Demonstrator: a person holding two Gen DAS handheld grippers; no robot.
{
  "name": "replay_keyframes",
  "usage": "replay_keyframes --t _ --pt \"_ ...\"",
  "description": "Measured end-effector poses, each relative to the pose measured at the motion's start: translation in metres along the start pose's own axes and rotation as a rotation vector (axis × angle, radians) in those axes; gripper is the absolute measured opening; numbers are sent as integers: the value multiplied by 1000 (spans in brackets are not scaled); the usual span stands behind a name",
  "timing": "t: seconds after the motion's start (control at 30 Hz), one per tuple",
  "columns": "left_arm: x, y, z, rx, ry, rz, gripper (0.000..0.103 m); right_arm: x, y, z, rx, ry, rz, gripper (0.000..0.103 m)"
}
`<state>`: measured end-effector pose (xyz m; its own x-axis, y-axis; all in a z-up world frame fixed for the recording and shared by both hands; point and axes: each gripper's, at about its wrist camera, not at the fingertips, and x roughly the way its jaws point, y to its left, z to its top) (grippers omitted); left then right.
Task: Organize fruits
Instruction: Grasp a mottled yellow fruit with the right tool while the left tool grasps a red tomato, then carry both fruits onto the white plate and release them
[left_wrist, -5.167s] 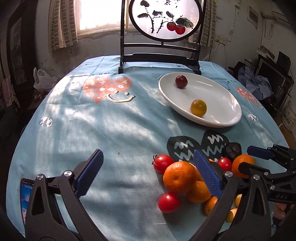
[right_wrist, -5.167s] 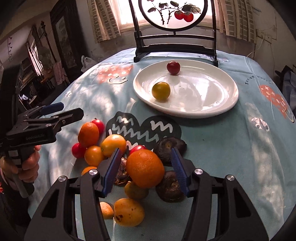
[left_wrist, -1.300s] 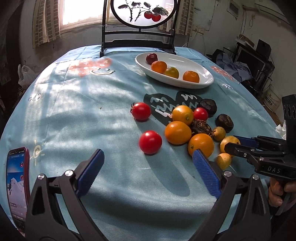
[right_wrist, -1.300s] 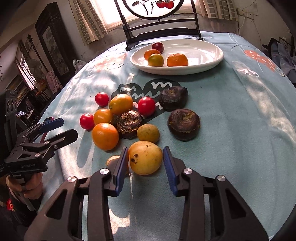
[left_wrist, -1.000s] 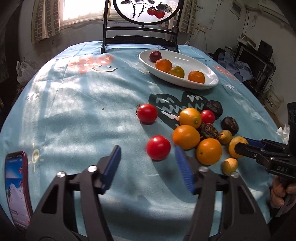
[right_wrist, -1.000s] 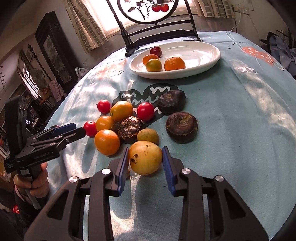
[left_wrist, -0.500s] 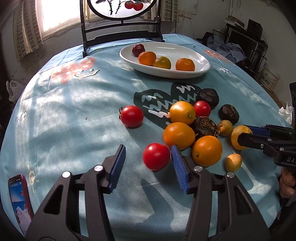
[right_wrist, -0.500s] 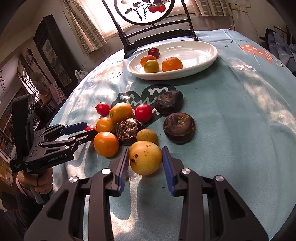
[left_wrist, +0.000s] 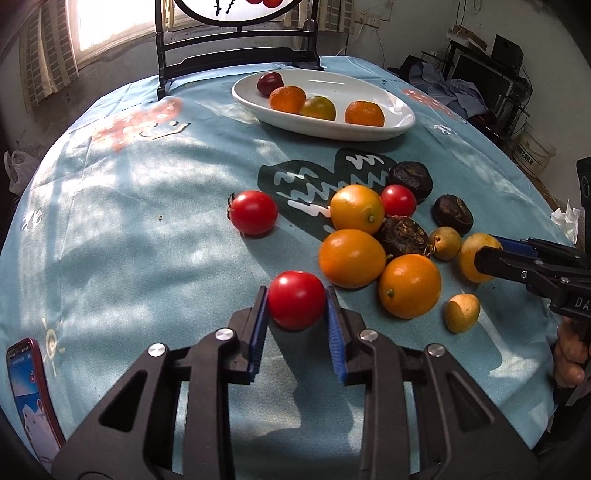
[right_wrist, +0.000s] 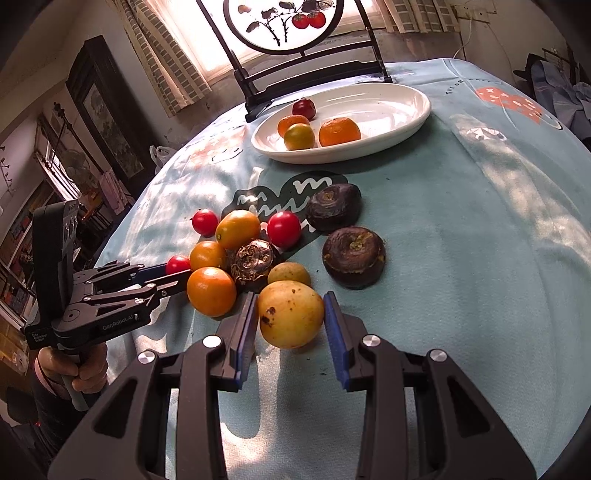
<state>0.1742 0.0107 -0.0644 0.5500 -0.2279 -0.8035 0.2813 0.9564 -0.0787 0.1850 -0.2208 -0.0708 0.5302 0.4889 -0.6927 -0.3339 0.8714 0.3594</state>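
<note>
Nearest to us, our left gripper (left_wrist: 296, 309) has its blue pads pressed against both sides of a red tomato (left_wrist: 296, 304), clamped on it just above the blue tablecloth (left_wrist: 147, 236). Our right gripper (right_wrist: 290, 317) is likewise clamped on a speckled yellow fruit (right_wrist: 290, 313), a pad touching each flank. We take the white plate (left_wrist: 373, 129) as our landmark; both held fruits sit on the near side of it, well apart from it.

Between our grippers and the plate lies the loose heap. Just beyond the held tomato, toward the plate, are three oranges (left_wrist: 351, 257) touching one another, and beside them a small tan fruit (left_wrist: 461, 312) lies alone on the cloth. A shrivelled dark fruit (left_wrist: 405, 236) sits in the middle of the heap, with a small yellow-green fruit (left_wrist: 446, 243) touching it. Closer to the plate are a second red tomato (left_wrist: 398, 200) and two dark round fruits (right_wrist: 354, 252), one nearer the plate than the other. A third red tomato (left_wrist: 253, 212) stands apart to the left of the heap.

On the plate rest two mandarins (left_wrist: 364, 113), a greenish citrus (left_wrist: 318, 108) between them, and a dark red fruit (left_wrist: 270, 82) at its far end. Behind the plate stands a black-framed round screen (right_wrist: 284, 22). A phone (left_wrist: 31, 391) lies at the cloth's near left edge.
</note>
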Motion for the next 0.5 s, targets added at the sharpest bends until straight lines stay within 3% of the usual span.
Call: replay_keyframes --t 0.27,0.5 --pt "-20 2 16 -58 -63 -71 30 -11 4 8 -27 -58 28 36" --pt "-20 -7 87 -113 -169 -54 30 -17 -5 80 3 -158 15 36"
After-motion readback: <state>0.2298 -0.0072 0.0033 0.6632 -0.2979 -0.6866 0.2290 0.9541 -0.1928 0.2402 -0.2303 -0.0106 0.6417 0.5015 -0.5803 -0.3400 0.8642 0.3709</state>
